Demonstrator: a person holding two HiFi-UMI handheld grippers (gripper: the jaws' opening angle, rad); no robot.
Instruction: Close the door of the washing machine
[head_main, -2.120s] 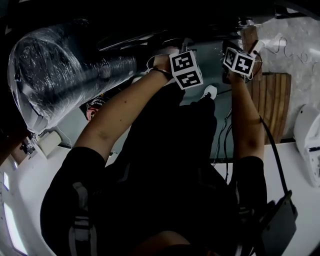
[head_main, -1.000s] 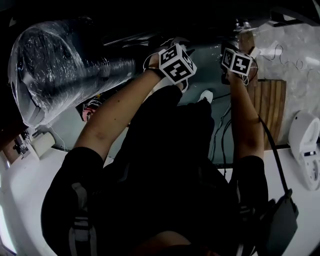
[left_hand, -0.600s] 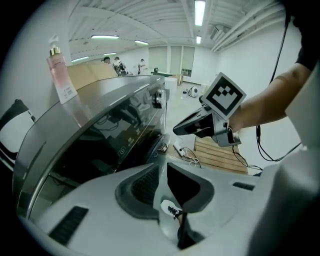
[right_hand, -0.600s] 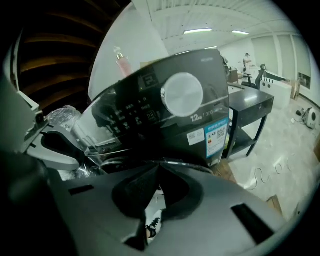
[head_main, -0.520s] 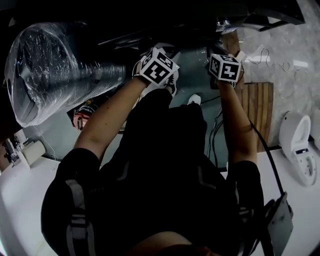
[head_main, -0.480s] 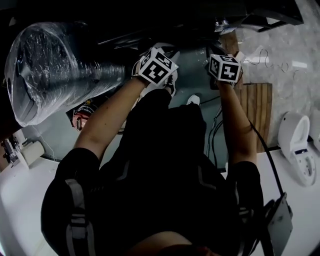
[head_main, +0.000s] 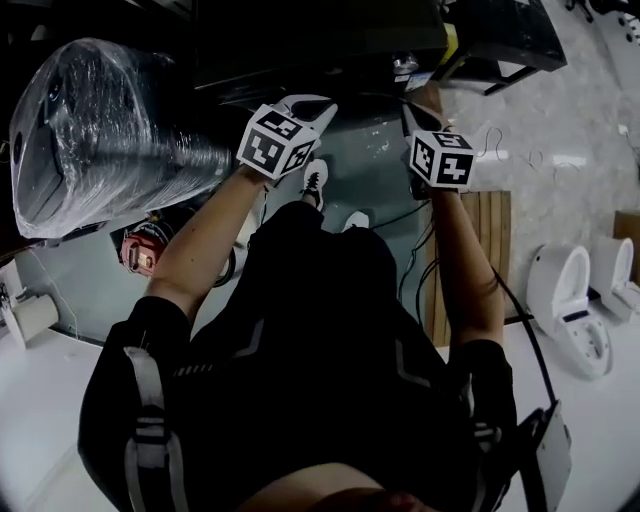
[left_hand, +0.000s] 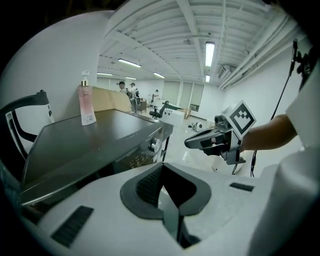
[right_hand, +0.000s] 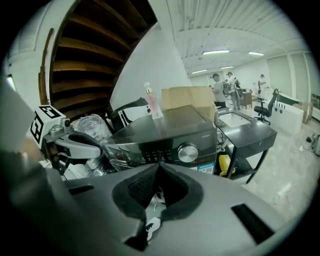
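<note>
Pink bottle (left_hand: 86, 106), grey washing machine (right_hand: 165, 131) (dark)

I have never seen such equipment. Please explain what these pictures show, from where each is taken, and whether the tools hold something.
A person holds a two-jaw gripper in each hand. The head view looks down from the person's head at the left gripper and right gripper. Each gripper view rides on one gripper and looks along its jaws. Both face a dark washing machine; a pink bottle stands on top, a cardboard box beyond it. Both grippers are shut and empty; the left jaws have just closed.
</note>
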